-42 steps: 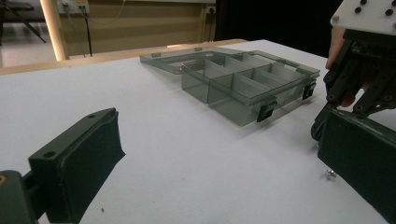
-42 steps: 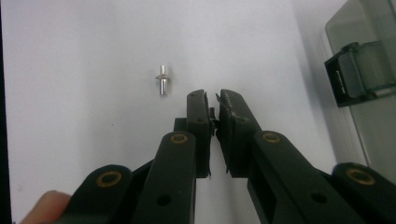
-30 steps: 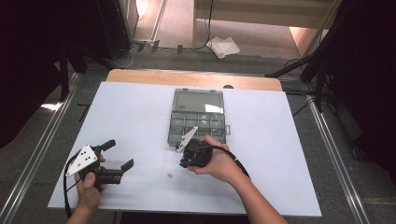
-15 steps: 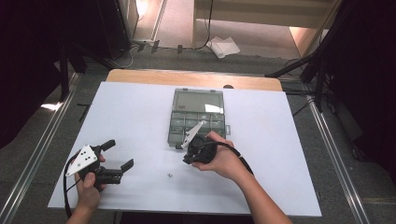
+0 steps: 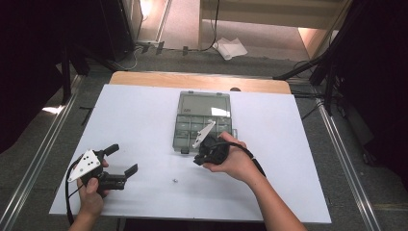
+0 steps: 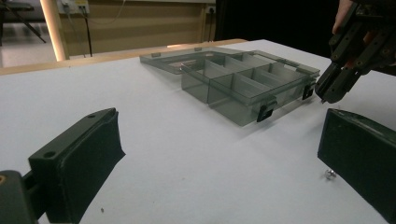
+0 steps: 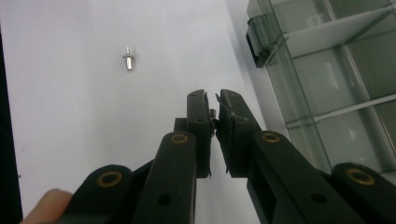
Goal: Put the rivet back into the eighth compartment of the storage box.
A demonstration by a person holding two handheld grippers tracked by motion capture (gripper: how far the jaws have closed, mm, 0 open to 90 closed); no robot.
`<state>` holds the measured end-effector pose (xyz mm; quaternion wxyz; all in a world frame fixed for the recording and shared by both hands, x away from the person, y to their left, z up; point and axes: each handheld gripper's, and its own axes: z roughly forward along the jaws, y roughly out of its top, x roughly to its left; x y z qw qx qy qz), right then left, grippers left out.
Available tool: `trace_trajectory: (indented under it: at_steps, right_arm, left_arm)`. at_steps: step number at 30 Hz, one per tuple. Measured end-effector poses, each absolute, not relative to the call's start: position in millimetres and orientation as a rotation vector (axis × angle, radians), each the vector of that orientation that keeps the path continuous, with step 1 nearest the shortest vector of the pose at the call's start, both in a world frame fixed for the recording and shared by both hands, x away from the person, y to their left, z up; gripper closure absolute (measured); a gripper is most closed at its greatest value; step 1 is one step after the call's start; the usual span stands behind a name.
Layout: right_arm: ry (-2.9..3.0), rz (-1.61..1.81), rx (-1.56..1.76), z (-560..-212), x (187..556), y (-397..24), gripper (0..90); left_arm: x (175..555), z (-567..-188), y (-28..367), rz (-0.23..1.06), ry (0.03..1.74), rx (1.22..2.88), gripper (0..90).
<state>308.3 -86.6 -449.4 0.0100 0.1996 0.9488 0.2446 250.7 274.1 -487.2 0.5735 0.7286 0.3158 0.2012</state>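
At the box's [image 5: 202, 122] six o'clock edge, the right hand-held gripper [image 7: 213, 109] pinches a tiny rivet [image 7: 213, 113], ready for a compartment; the left hand-held gripper [image 5: 118, 161] waits agape, empty, at eight o'clock.

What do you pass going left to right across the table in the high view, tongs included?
Left tongs → small screw lying loose on the table → right tongs, shut on a tiny metal piece, by the near edge of the open compartment box.
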Motion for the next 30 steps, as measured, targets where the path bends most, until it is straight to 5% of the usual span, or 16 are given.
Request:
trace_trajectory:
  at_steps: [30]
  right_arm:
    - [2.884,0.782,0.742,-434.6,324.2,-126.7,84.6]
  left_arm:
    - [250.6,-487.3,274.1,0.472,0.74,1.707,0.0]
